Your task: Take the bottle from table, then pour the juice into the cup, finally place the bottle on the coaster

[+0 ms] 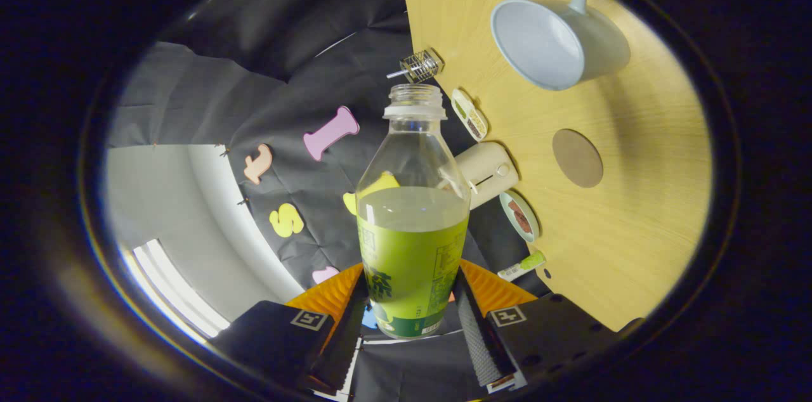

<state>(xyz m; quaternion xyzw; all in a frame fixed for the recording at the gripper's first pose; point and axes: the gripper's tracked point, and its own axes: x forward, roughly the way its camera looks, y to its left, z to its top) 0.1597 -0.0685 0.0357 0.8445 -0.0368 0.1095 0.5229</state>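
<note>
My gripper (411,316) is shut on the bottle (412,224), both fingers pressing the green label at its lower body. The bottle is clear plastic, uncapped, with pale juice up to about the label's top. The whole view is rolled, so the wooden table (634,231) stands to the right of the bottle like a wall. The light blue cup (552,40) with a handle rests on that table, beyond and to the right of the bottle's mouth, its inside looking bare. The round brown coaster (577,158) lies on the table between the cup and my fingers.
Along the table's far edge sit a small wire basket (422,64), a divided white dish (469,113), a cream toaster (487,170), a tape roll (520,216) and a green-capped marker (521,267). The black booth wall hangs behind the bottle.
</note>
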